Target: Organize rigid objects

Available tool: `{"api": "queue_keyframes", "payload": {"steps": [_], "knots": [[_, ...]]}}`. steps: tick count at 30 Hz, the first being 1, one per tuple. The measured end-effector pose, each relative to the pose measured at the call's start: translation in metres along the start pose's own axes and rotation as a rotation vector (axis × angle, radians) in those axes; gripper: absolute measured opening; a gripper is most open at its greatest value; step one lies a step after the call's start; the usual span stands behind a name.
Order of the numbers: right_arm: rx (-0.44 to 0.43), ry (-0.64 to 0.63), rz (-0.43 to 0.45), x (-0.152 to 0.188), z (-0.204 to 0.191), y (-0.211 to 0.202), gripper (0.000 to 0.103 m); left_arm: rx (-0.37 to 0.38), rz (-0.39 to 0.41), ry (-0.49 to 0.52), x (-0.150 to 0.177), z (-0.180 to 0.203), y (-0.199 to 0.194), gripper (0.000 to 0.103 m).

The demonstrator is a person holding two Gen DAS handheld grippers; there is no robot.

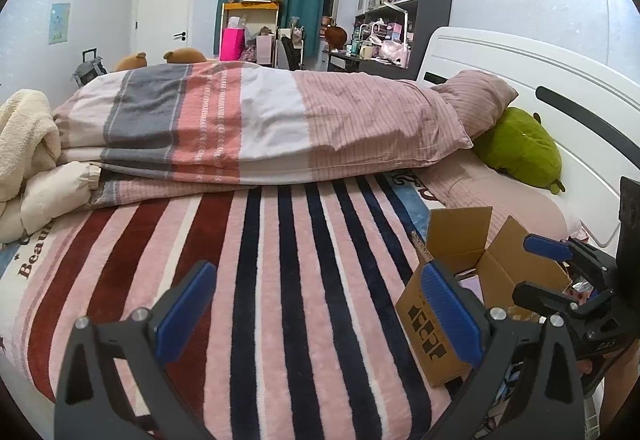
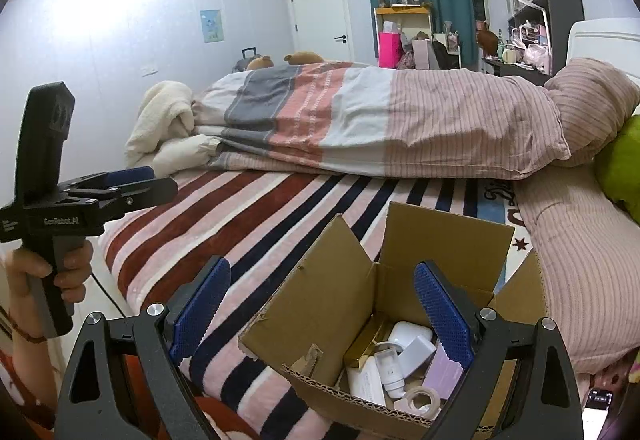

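Note:
An open cardboard box (image 2: 340, 304) sits on the striped blanket near the bed's front edge, its flaps up. Inside lie several rigid items: a white bottle (image 2: 390, 368), a white case (image 2: 408, 334), a roll of tape (image 2: 420, 400), a lilac box (image 2: 444, 372) and a gold item (image 2: 370, 340). My right gripper (image 2: 320, 310) is open and empty just above the box. My left gripper (image 1: 320, 310) is open and empty over the blanket, left of the box (image 1: 430, 328). It also shows from the side in the right wrist view (image 2: 132, 182).
A folded striped duvet (image 1: 256, 128) lies across the bed behind the blanket (image 1: 280, 260). A cream throw (image 1: 24, 144) is bunched at the left. A pink pillow (image 1: 476, 100) and a green plush (image 1: 520, 148) lie by the white headboard (image 1: 560, 80).

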State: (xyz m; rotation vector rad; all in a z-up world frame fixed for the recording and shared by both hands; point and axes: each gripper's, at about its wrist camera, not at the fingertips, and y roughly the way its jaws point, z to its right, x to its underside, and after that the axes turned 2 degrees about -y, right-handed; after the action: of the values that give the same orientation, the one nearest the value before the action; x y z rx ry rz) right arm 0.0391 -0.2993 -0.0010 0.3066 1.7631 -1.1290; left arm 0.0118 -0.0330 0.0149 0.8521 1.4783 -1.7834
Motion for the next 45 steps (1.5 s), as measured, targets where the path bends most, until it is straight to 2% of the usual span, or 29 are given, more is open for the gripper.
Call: {"api": "queue_keyframes", "payload": {"steps": [45], "knots": [[-0.004,-0.001,0.025,-0.004,-0.017,0.002,0.093,-0.046,0.009,-0.007,0.004,-0.008,-0.008,0.102]]}}
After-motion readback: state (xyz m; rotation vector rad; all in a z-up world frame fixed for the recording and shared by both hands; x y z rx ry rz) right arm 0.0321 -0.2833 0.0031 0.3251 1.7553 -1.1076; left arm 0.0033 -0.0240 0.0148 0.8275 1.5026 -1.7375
